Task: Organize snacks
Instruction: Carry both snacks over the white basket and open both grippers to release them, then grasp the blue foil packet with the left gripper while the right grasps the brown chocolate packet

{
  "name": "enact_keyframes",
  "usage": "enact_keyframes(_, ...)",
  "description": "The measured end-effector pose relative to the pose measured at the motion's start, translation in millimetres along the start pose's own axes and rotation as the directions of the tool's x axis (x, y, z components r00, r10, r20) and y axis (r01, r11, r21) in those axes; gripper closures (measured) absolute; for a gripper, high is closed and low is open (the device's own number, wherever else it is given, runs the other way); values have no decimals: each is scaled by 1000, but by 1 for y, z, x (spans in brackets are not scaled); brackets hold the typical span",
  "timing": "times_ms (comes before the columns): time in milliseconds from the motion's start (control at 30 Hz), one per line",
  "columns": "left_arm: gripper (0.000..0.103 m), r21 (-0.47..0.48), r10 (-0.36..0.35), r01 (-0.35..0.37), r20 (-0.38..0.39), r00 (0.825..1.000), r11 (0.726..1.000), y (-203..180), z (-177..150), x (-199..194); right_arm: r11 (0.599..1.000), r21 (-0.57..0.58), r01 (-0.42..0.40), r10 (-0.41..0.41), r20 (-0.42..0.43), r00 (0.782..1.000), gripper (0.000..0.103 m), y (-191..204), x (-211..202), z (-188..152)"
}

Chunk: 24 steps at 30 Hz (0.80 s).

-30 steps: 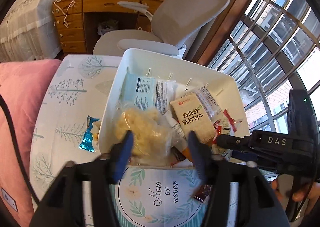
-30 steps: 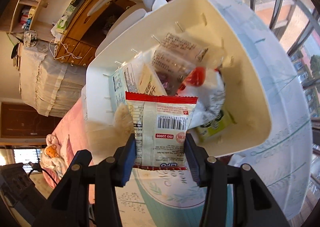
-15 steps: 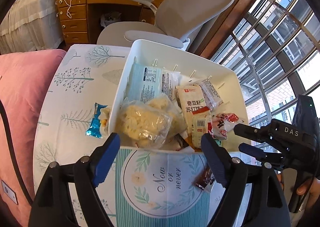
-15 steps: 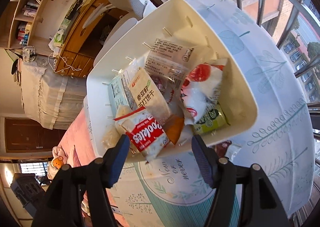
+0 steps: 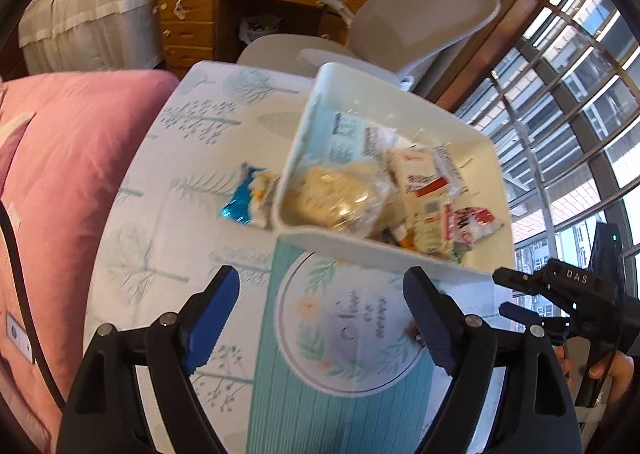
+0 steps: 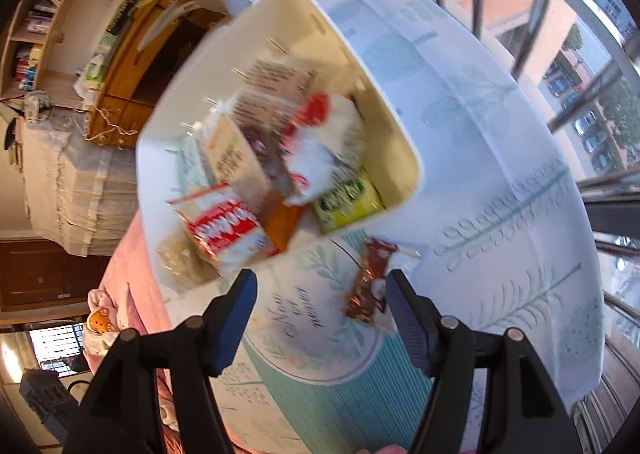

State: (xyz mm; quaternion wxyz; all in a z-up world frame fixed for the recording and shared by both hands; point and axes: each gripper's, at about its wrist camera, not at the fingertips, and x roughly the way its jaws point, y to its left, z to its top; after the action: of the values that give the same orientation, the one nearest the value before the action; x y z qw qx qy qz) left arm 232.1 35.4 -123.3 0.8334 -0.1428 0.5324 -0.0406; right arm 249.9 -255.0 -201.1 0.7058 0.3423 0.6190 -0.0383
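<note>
Inside white bin (image 5: 384, 254), snack packets (image 6: 224, 230), table (image 6: 500, 213)

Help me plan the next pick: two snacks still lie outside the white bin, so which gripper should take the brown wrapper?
Right. The brown wrapper lies just ahead of the right gripper, whose opening jaws are empty. In the left view it lies beyond the left gripper's right finger.

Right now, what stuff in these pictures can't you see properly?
- Snacks at the bottom of the white bin: buried under other packs in both views.
- Blue wrapper, left view: half hidden behind the bin wall.
- Brown wrapper, right view: its words are too blurred to read; in the left view the left gripper covers most of it.
- Right gripper: its jaws are opening with nothing pinched.
</note>
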Motion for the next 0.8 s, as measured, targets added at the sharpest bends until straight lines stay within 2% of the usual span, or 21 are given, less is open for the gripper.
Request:
enact_keyframes(167, 20, -14, 44, -45, -19, 999, 999, 26, 0, 3, 998, 15, 55, -54, -43, 998, 36, -14, 18, -14)
enact_keyframes(400, 20, 65, 70, -67, -48, 996, 996, 49, 16, 15, 994, 44, 104, -101, -60, 993, 35, -26, 42, -36)
enact_keyframes(600, 20, 180, 33, -16, -91, 995, 983, 61, 31, 38, 992, 62, 112, -111, -7, 994, 35, -23, 54, -53)
enact_keyframes(800, 20, 339, -32, 64, -98, 995, 939, 66, 47, 65, 984, 80, 156, -165, 108, 980, 35, -22, 57, -64)
